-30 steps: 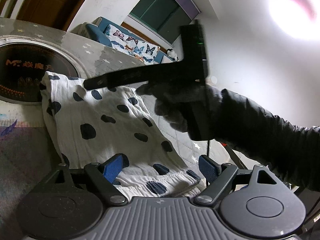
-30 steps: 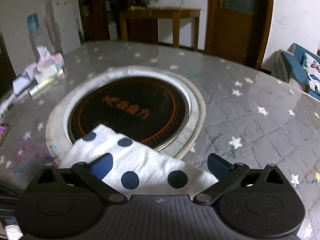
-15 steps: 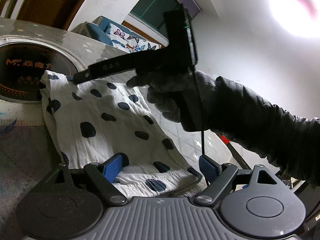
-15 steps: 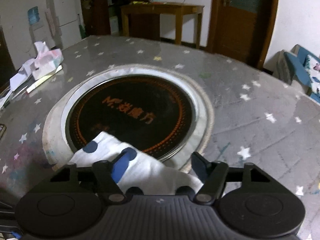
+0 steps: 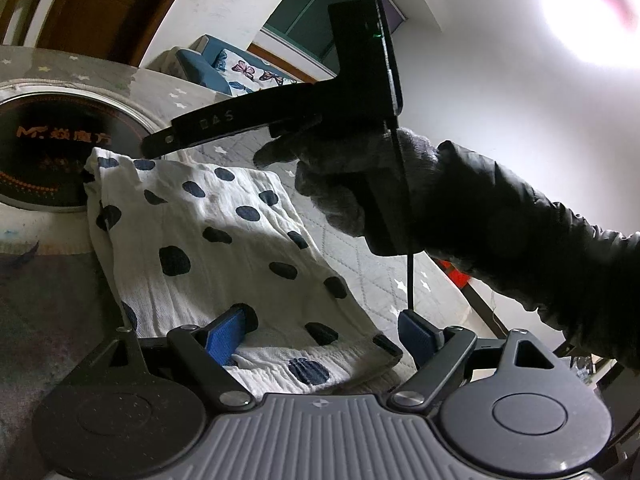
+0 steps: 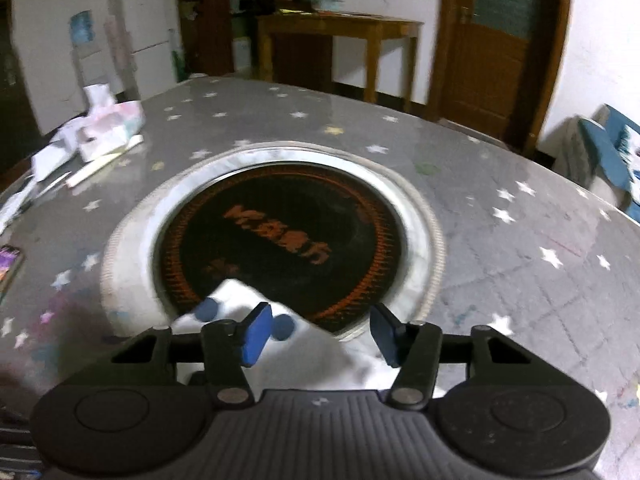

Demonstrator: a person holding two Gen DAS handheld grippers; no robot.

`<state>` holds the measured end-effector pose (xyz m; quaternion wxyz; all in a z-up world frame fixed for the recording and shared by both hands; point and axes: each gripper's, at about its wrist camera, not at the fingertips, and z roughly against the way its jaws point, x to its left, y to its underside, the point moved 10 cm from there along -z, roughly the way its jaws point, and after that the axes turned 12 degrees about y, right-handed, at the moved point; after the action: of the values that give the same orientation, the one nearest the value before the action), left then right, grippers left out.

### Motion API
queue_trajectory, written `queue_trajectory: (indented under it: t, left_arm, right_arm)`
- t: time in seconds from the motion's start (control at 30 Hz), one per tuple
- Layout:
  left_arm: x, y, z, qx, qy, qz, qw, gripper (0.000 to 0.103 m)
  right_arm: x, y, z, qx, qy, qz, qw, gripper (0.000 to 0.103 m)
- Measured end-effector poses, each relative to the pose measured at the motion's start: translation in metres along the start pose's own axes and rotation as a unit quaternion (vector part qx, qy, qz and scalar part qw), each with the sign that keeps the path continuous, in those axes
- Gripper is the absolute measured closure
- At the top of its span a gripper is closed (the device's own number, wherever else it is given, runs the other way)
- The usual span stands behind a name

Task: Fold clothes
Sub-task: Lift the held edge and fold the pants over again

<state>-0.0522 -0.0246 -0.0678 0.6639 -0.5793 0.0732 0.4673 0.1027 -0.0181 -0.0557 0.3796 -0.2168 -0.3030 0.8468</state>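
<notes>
The dotted cloth lies folded on the grey worktop, one corner over the round black hob. The left gripper hangs spread wide over the cloth's near hem, holding nothing. The right gripper is also wide apart and empty, just above the far corner

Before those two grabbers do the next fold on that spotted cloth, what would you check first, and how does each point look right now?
1. Left gripper jaws open: ok.
2. Right gripper jaws open: ok.
3. Spotted cloth lying flat on the table: ok.
4. Cloth free of both jaws: cannot tell; the near edges are hidden.
5. Far corner clear of the round black cooktop: not ok, it overlaps.
6. Right view sharp: not ok, blurred.
</notes>
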Motion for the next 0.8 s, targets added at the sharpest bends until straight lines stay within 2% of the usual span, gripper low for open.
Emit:
queue_trajectory:
  t: [0.17,0.3,0.53,0.8]
  left_arm:
    - [-0.003,0.001,0.0,0.002,-0.007,-0.004,1.0,0.016]
    - [-0.005,0.001,0.001,0.003,-0.013,-0.008,0.9999,0.016]
    - [-0.012,-0.003,0.014,-0.01,-0.018,-0.015,0.9997,0.016]
    - [-0.023,-0.001,0.008,0.0,-0.009,-0.028,0.9996,0.016]
  right_arm:
    - [0.033,0.006,-0.009,0.011,-0.037,0.03,0.999,0.06]
    - [0.044,0.006,-0.022,0.014,-0.038,0.036,0.999,0.061]
    - [0.015,0.0,0.017,-0.003,-0.038,0.005,0.999,0.061]
    - [-0.021,0.048,0.058,0.013,-0.031,-0.037,0.999,0.06]
